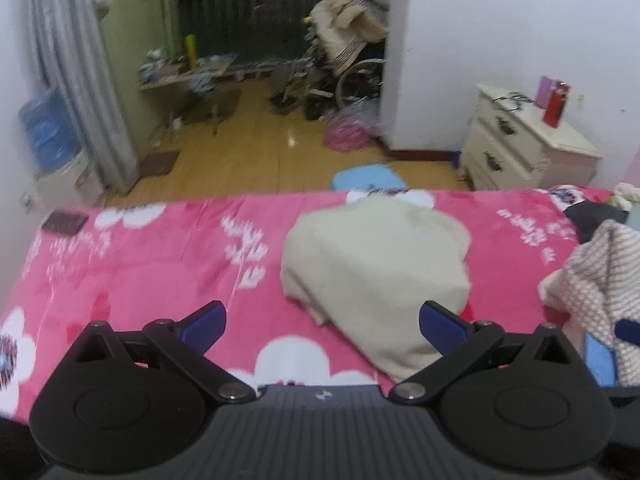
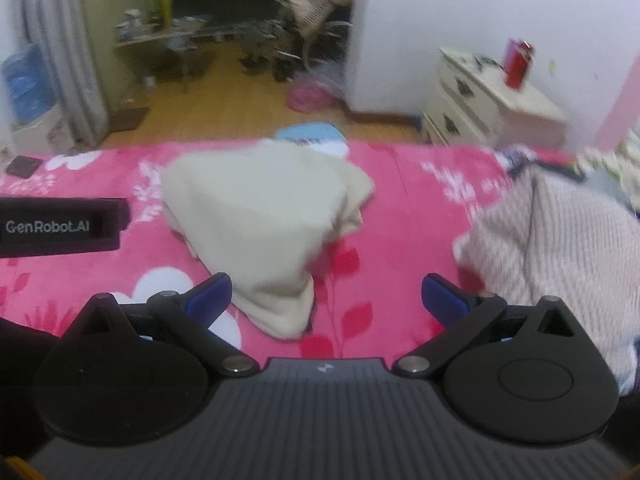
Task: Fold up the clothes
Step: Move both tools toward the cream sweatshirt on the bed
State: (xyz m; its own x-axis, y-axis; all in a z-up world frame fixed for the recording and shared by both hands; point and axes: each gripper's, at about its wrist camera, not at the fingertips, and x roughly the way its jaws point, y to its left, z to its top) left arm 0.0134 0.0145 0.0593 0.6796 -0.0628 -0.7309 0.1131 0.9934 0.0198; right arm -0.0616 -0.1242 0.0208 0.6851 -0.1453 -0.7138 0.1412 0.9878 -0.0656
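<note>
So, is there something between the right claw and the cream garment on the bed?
Nothing visible. The right claw is open, and only bare pink bedsheet lies between it and the cream garment.

Soft even indoor light, faint shadows, motion blur stronger in right view, fisheye bending, dark corners

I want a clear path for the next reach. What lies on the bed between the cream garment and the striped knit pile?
Only bare pink floral bedspread separates the cream garment from the striped knit pile, clearest in the right wrist view.
</note>
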